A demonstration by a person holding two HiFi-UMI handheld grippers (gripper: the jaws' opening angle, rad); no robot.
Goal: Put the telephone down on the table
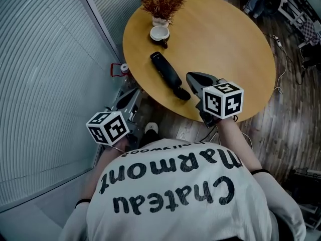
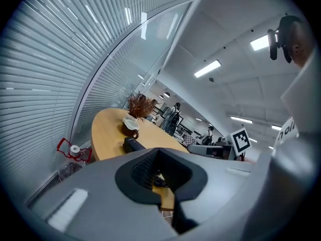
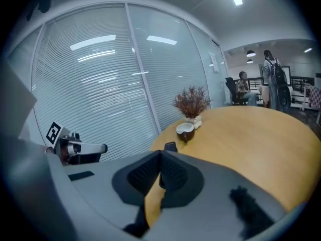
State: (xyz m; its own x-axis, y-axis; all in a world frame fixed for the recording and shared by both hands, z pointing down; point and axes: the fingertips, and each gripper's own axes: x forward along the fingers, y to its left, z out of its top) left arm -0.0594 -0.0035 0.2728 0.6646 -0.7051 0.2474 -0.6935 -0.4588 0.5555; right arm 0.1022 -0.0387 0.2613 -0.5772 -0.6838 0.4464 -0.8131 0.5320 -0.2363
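Wood-toned round table (image 1: 225, 39) beside a wall of slatted blinds (image 1: 45, 74), seen from above; on its top, lying flat and free of both grippers, the black telephone (image 1: 168, 74), long axis running from the cup side toward the near rim; right gripper (image 1: 192, 78) over the near edge of the table, just beside the telephone's nearer end; jaws clenched together with nothing between them, ribbed pads (image 3: 145, 174) meeting at the tips, one end of the telephone (image 3: 170, 146) visible just beyond; left gripper (image 1: 133, 97) off the table at its left rim, apart from the telephone; jaws likewise pressed together and empty, pads (image 2: 143, 172) meeting at a point, aimed toward the table with the telephone (image 2: 133, 144) ahead; farther along the tabletop, near the telephone's far end, a cup (image 1: 159, 33), brown outside and white within; just behind it, a white pot (image 1: 160, 20) of dried reddish plant, contact between the two not discernible; below the table's left rim, a clear bottle (image 2: 71, 152) in a red holder; dark plank floor (image 1: 286, 119) to the right; small standing figures (image 3: 273, 82) far beyond the table in both gripper views.
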